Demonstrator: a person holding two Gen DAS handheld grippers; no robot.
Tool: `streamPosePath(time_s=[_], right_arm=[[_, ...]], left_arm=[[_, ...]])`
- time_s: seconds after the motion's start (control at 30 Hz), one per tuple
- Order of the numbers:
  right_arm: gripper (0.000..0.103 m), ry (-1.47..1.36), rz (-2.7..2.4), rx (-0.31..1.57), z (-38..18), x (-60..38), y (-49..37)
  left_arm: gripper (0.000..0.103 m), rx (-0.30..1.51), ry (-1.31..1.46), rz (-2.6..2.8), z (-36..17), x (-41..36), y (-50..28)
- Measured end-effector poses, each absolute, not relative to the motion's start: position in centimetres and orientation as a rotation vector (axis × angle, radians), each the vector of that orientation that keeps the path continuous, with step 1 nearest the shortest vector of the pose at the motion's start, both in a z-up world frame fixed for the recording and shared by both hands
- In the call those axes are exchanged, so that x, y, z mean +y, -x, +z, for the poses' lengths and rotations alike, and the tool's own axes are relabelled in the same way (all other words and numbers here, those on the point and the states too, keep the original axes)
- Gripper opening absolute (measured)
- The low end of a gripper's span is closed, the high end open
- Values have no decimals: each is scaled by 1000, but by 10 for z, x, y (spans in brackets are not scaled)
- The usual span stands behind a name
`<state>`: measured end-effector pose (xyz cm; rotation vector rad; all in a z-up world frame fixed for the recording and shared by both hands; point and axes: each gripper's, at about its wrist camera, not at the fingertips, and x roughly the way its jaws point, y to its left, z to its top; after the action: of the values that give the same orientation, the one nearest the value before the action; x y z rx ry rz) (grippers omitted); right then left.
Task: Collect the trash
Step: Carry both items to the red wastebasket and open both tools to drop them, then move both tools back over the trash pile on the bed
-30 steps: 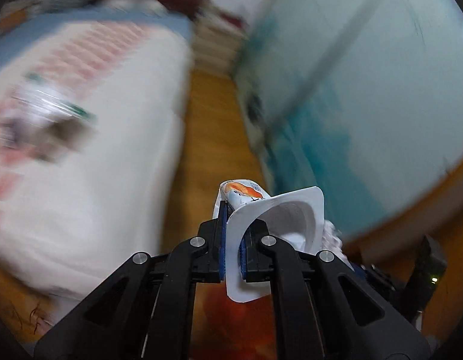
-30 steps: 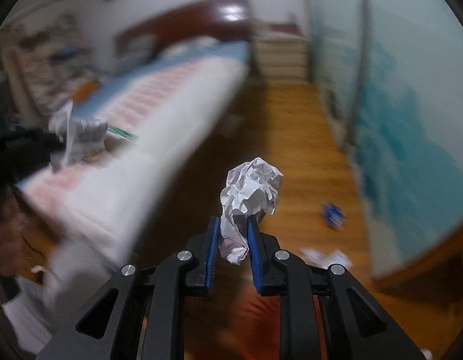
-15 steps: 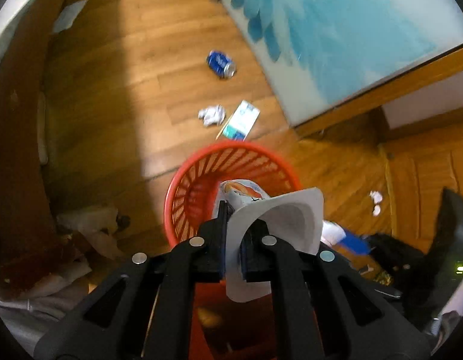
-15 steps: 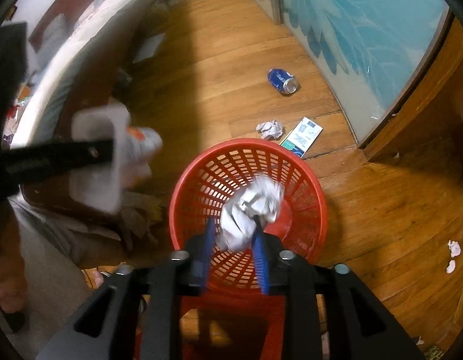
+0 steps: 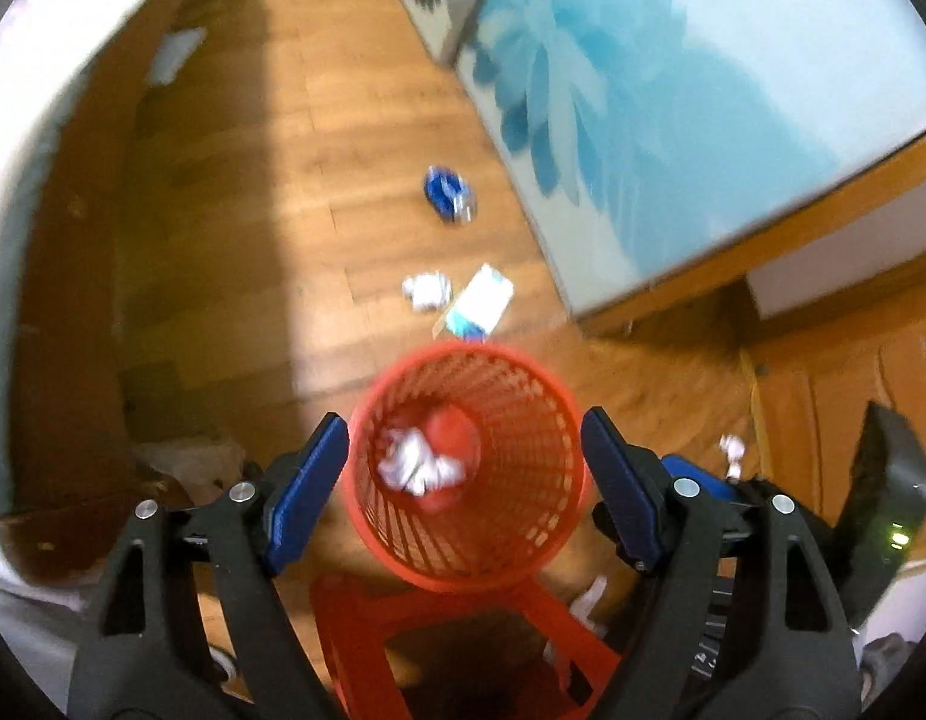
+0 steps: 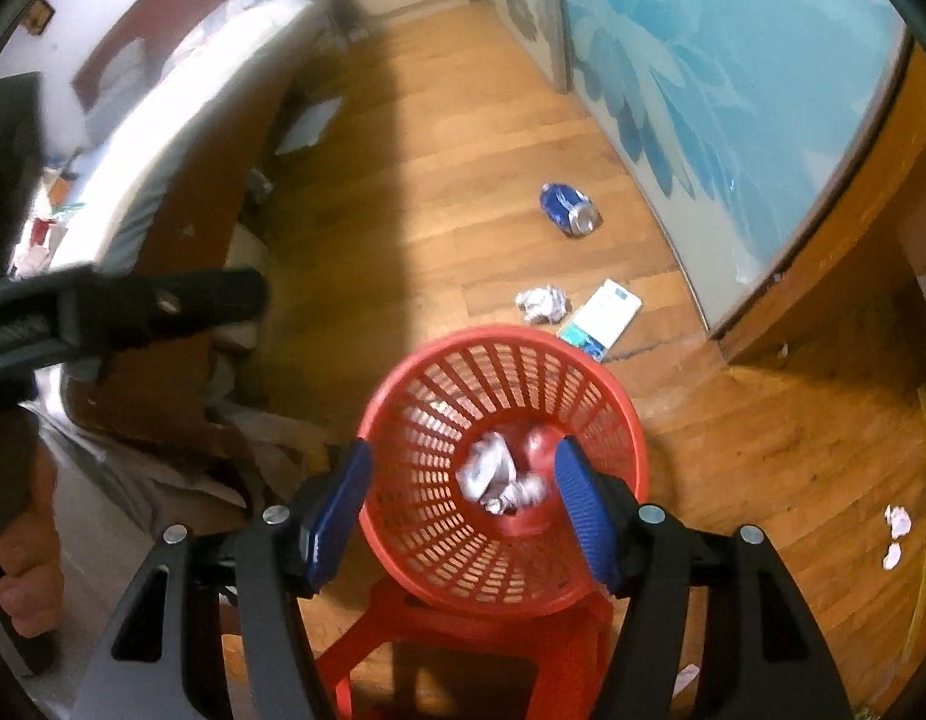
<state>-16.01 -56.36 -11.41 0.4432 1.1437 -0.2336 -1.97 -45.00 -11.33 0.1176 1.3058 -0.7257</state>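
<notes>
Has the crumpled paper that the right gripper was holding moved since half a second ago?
Yes. It has dropped out of the right gripper, whose jaws now stand open and empty, and lies at the bottom of the red basket as crumpled paper.

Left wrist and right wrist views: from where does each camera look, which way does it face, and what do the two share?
Left wrist: rides the left tool, facing down past its open blue fingers into the red basket.
Right wrist: rides the right tool, open, also facing down into the basket; the left tool crosses at left, bare toes below.
Shared: basket, crumpled paper inside, blue can, paper ball and flat carton on the wooden floor.
</notes>
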Motion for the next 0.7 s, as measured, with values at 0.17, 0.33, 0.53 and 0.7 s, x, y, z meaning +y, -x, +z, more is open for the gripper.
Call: streamPosePath(time_s=[0.17, 0.33, 0.53, 0.7], right_arm=[[64, -374, -177, 1063, -75, -530, 128], [64, -309, -71, 942, -23, -470, 79], [64, -242, 83, 798, 34, -366, 31], [64, -183, 202, 761, 43, -278, 10]], left_arm=[[79, 1078, -24, -642, -44, -371, 0], [79, 869, 80, -461, 15, -251, -17], [79, 690, 140, -181, 45, -107, -16], [79, 663, 142, -64, 26, -39, -11]])
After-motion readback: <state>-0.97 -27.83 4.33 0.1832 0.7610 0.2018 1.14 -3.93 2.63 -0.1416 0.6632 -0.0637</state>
